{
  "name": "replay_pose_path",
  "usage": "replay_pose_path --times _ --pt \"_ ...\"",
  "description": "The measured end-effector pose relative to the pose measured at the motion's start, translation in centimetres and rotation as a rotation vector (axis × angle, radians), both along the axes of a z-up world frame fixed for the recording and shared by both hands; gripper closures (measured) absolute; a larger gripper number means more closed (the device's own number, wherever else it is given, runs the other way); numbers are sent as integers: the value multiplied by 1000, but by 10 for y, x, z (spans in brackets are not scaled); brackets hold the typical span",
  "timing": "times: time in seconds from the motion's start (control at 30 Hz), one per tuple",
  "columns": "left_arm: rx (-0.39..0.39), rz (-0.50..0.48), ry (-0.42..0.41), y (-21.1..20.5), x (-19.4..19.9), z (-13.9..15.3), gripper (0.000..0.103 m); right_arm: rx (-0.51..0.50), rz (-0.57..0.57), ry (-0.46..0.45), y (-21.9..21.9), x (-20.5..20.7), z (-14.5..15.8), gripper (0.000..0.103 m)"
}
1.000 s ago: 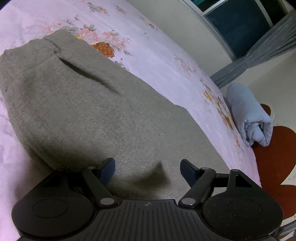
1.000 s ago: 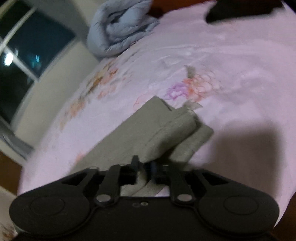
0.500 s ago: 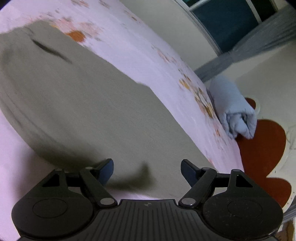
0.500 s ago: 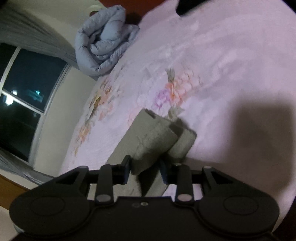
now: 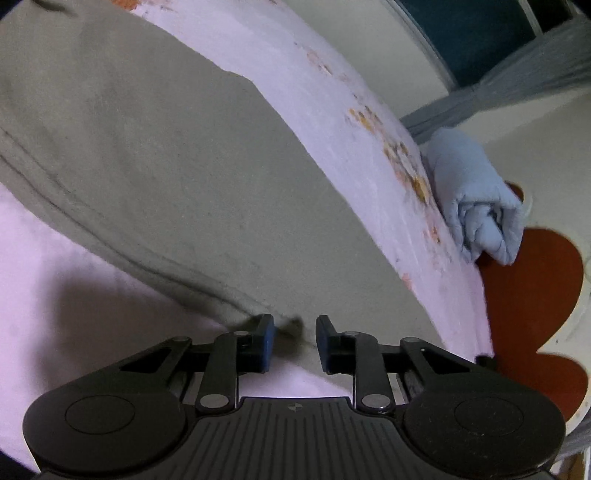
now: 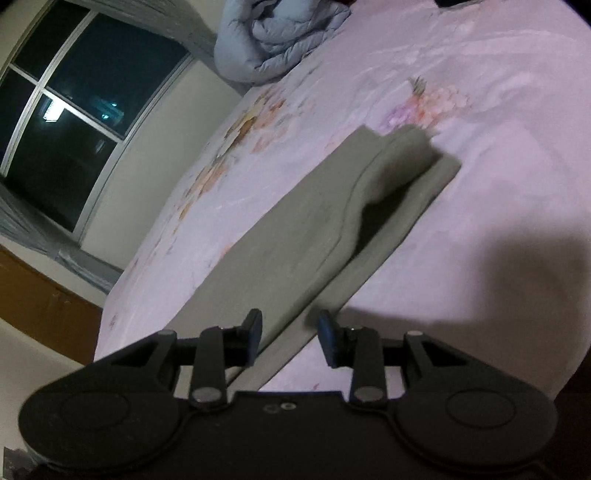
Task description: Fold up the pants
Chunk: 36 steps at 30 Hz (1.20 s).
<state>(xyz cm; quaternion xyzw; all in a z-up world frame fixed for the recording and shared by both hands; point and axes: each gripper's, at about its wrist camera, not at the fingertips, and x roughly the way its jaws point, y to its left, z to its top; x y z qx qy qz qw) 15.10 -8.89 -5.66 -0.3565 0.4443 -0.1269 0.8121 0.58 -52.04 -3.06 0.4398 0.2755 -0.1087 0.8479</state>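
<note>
Grey pants lie flat on a pink flowered bedsheet. My left gripper sits low at the near seam edge of a leg. Its jaws are closing, with the cloth edge between the fingertips and a gap still showing. In the right wrist view, the pants stretch away as two stacked legs, and the upper one is humped near the cuff. My right gripper straddles the upper leg's edge. Its jaws stand narrowly apart and the pads are not clearly pressing the cloth.
A rolled pale blue quilt lies at the bed's far corner, and it also shows in the right wrist view. A red headboard shape stands behind it. A dark window with grey curtains runs along the wall beside the bed.
The left gripper swept across the pants to the leg's near edge, and its jaws narrowed from wide. The right gripper let the cuff go and drew back along the leg.
</note>
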Motion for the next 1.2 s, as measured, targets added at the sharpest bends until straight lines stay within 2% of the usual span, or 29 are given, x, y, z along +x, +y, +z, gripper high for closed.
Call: replay_pose_path --times 0.03,0.13,0.3,0.43,0.47,0.5,0.53,0.67,0.73,0.8,0.87,0.97,1.03,1.1,1.17,1.2 --pt "4 23 10 1 2 -2 78 19 -1 0 -2 1 -1 77" --pt "-68 78 51 10 4 -12 78 91 -30 -1 -16 6 -7 78" --pt "-142 109 101 16 5 -32 78 174 -121 -33 -40 2 -16 78" --pt "-227 138 96 20 12 -40 78 201 -200 -65 -57 -3 -17 78" --pt "-233 139 89 21 12 -41 80 201 -209 -72 -61 -4 -16 78" --pt "-230 130 94 20 13 -42 98 201 -223 -69 -66 -4 -15 78" --pt "-218 118 99 18 15 -43 103 198 -243 -66 -71 -4 -15 78" --pt "-176 99 69 20 14 -44 103 239 -306 -78 -91 -4 -21 78" --pt "-179 75 62 20 16 -43 103 229 -317 -61 -98 2 -22 83" --pt "-177 58 50 20 19 -38 103 183 -276 -38 -101 13 -15 103" --pt "-178 50 23 24 19 -30 103 115 -226 -36 -102 24 3 103" --pt "-197 47 -28 32 16 -18 103 45 -166 -150 -103 25 45 103" --pt "-196 47 -14 36 13 -21 103 -7 -132 -176 -97 21 62 103" --pt "-164 33 33 35 14 -32 103 -65 -119 -116 -95 15 48 103" --pt "-169 30 68 33 13 -44 103 15 -147 28 -108 12 1 103" --pt "-172 29 63 33 11 -46 103 47 -154 66 -112 8 -17 103"
